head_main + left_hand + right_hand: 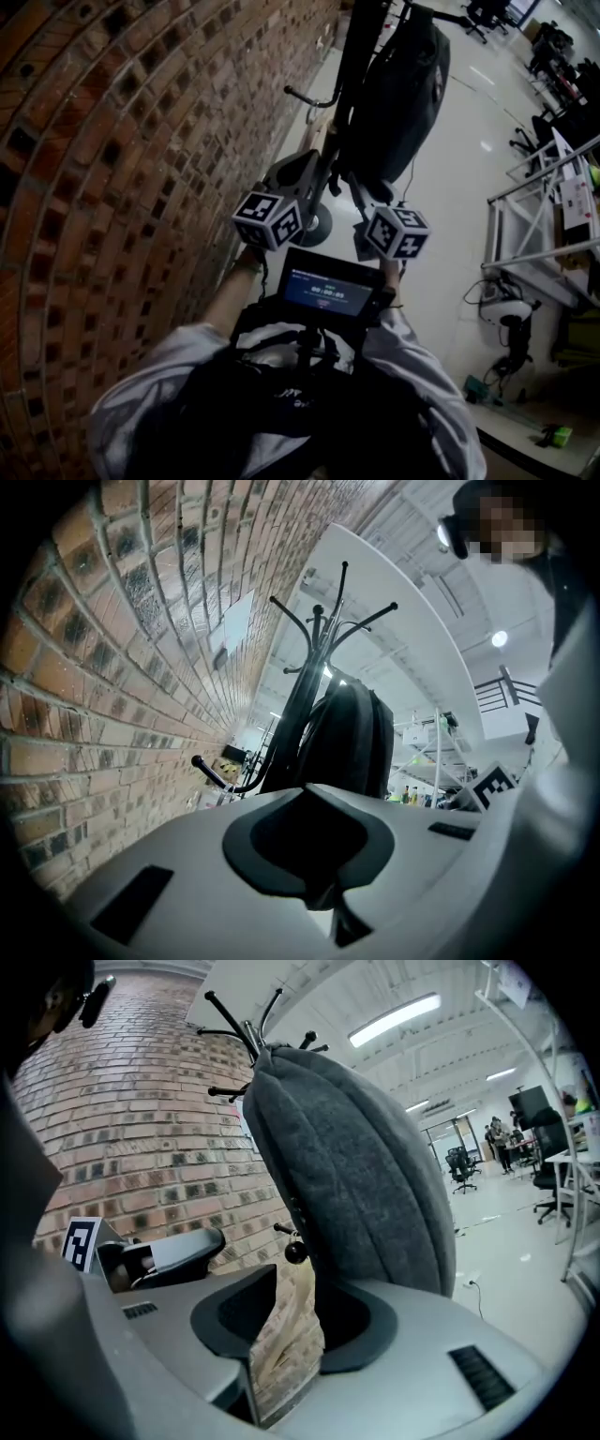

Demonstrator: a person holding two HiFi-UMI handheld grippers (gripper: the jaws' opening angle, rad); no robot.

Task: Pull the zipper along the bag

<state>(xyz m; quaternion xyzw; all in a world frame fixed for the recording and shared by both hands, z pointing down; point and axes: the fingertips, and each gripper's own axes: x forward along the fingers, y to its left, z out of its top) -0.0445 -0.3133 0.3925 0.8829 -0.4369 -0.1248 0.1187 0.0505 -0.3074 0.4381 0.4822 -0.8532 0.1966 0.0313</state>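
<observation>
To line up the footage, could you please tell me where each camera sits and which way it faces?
Left gripper view: rides the left tool, looking along its shut jaws at the backpack on the coat rack by the brick wall.
Right gripper view: rides the right tool, jaws apart and empty, facing the backpack close up; left tool at left.
Head view: on the person's head, steeply down onto both tools, forearms and chest screen.
Shared: all three show the backpack.

A dark grey padded backpack (356, 1157) hangs upright from a black coat stand (314, 630), close beside the brick wall (141, 141). Its rounded panels bulge outward, with long seams running top to bottom. The zipper pull can't be made out.
</observation>
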